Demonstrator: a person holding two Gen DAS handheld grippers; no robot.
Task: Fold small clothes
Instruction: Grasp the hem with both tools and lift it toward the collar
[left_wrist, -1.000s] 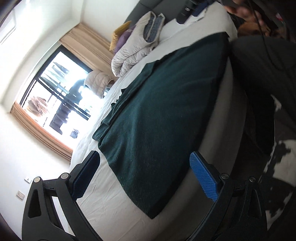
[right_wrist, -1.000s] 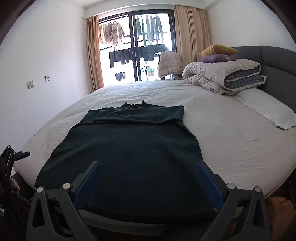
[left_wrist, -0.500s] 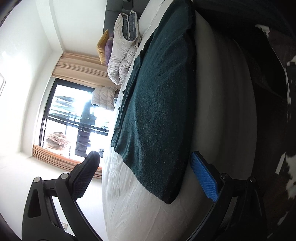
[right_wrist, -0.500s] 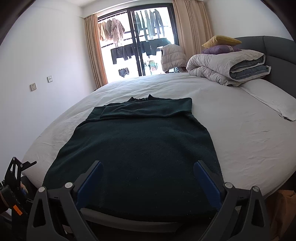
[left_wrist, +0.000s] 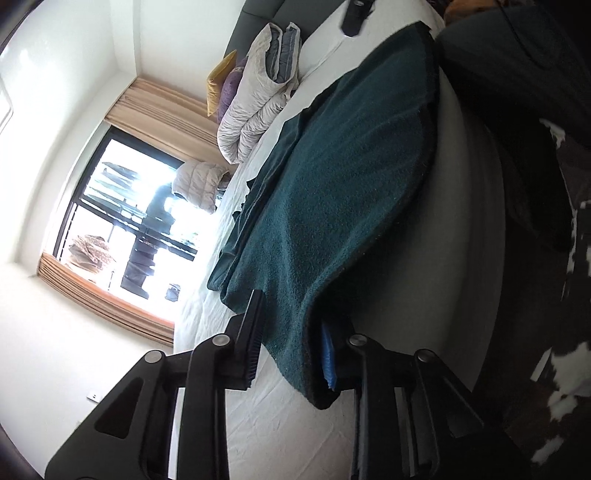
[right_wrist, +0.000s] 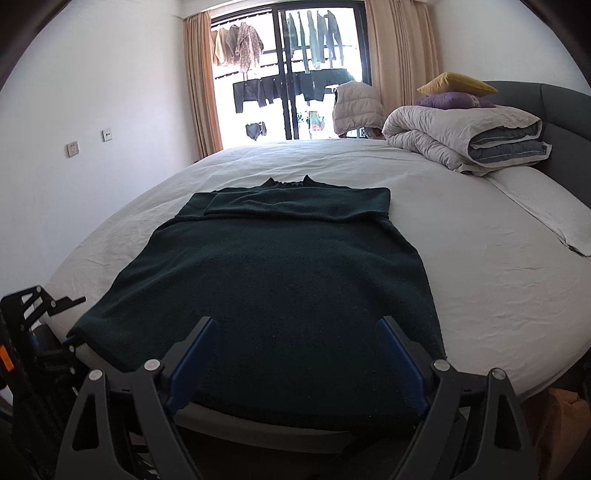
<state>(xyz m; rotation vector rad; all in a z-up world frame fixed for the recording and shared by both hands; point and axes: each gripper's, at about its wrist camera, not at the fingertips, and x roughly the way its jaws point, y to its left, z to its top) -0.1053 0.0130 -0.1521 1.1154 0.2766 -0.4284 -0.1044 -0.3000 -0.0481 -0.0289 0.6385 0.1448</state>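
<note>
While left tongs (left_wrist: 291, 339) close on sweater (right_wrist: 280, 280) corner, right tongs (right_wrist: 295, 363) closing, empty

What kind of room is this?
Most likely a bedroom in a home: a round bed with a rolled duvet and cushions, and laundry hanging outside the balcony door.

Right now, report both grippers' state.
Left gripper: closing on the dark green sweater hem corner.
Right gripper: open, closing, sweater hem between its jaws, ungripped.

Blk gripper frames, silver screws, blue pads (right_wrist: 400, 363).
</note>
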